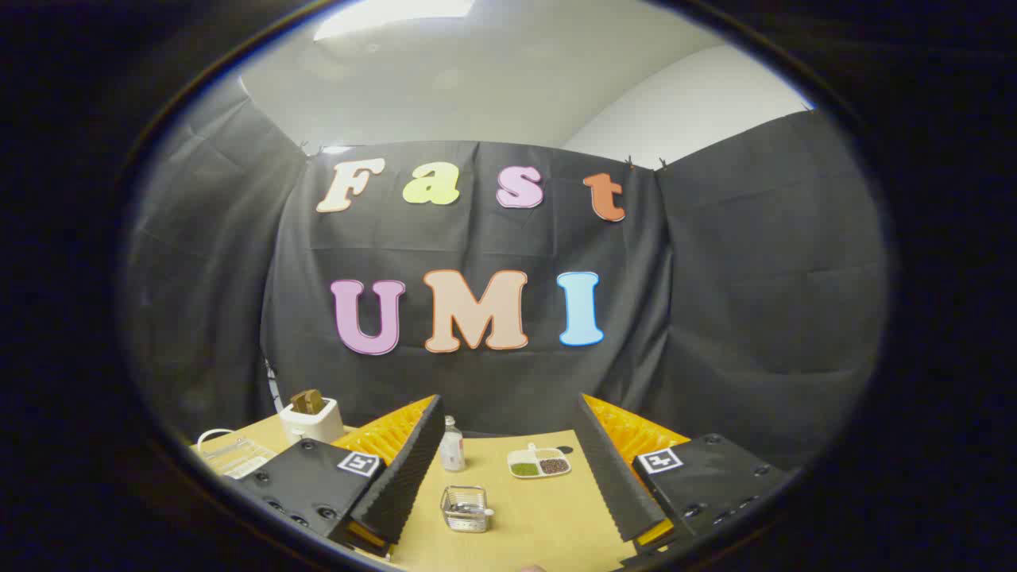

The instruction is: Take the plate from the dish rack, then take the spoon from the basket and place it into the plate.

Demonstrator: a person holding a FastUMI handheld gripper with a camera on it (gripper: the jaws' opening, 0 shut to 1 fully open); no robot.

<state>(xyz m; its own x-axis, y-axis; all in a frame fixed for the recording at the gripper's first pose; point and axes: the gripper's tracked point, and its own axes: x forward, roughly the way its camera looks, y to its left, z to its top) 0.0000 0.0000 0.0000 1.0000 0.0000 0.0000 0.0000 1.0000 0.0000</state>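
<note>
Claw wide open, empty, above tabletop; basket lower centre, dish rack lower left; nothing fetched yet.

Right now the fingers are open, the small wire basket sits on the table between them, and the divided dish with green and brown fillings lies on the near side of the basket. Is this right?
One thing is wrong: in the gripper view the divided dish lies beyond the wire basket, farther from the fingers, not nearer. The rest holds: the gripper is open, and the basket sits on the table between the fingers.
</note>
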